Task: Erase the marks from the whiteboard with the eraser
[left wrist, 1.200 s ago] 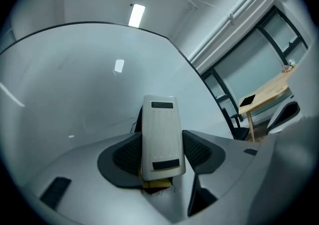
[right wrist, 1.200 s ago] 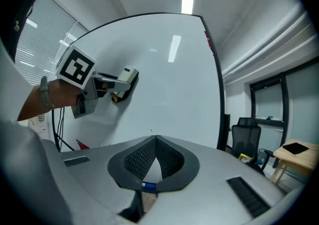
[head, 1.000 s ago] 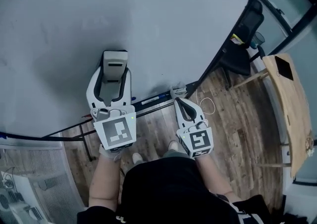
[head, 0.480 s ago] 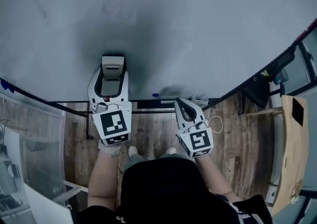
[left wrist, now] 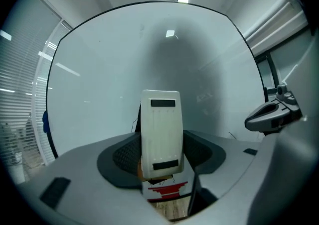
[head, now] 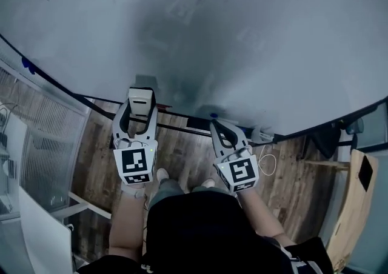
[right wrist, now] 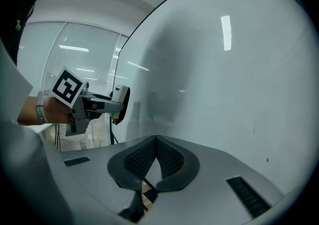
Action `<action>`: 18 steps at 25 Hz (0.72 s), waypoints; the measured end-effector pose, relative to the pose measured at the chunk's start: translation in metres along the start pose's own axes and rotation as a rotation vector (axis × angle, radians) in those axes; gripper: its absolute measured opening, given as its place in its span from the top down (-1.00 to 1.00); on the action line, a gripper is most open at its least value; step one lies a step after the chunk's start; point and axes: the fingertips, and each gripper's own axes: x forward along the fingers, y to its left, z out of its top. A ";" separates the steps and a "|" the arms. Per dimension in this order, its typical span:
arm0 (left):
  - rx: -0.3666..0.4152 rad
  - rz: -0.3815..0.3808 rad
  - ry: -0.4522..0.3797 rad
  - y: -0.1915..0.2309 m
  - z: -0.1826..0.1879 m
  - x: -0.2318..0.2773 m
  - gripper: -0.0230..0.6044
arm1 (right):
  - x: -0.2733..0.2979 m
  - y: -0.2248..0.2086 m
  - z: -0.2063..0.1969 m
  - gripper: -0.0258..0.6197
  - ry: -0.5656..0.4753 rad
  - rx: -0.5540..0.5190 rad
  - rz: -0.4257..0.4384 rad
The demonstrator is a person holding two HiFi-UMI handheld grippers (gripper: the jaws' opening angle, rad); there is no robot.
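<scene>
A large whiteboard (head: pixel 242 30) fills the top of the head view, with faint smudges and a dark shadow near its lower edge. My left gripper (head: pixel 139 102) is shut on a white eraser (head: pixel 139 100), held close to the board's bottom edge. In the left gripper view the eraser (left wrist: pixel 160 132) stands upright between the jaws, facing the whiteboard (left wrist: pixel 149 59). My right gripper (head: pixel 219 128) is shut with nothing in it, just below the board's tray. Its view shows the closed pads (right wrist: pixel 167 159) and the left gripper (right wrist: pixel 112 104) with the eraser off to the left.
A marker tray (head: pixel 200 122) with a blue-capped marker runs along the board's lower edge. The board's black stand legs (head: pixel 91 203) and a wooden floor (head: pixel 182 157) lie below. A wooden table (head: pixel 354 206) is at the right, blinds (head: pixel 42 170) at the left.
The head view has swung left and the board now slopes across it. My left gripper with the eraser has slid down off the board face to its bottom edge. The right gripper has barely moved.
</scene>
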 end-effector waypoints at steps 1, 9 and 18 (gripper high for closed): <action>-0.008 0.002 0.012 0.003 -0.009 -0.006 0.08 | 0.005 0.005 0.000 0.84 0.002 -0.003 0.015; -0.033 -0.003 0.089 0.017 -0.067 -0.052 0.08 | 0.033 0.045 0.003 0.84 0.022 -0.041 0.120; -0.014 -0.048 0.124 0.022 -0.097 -0.075 0.08 | 0.045 0.072 0.006 0.84 0.038 -0.035 0.156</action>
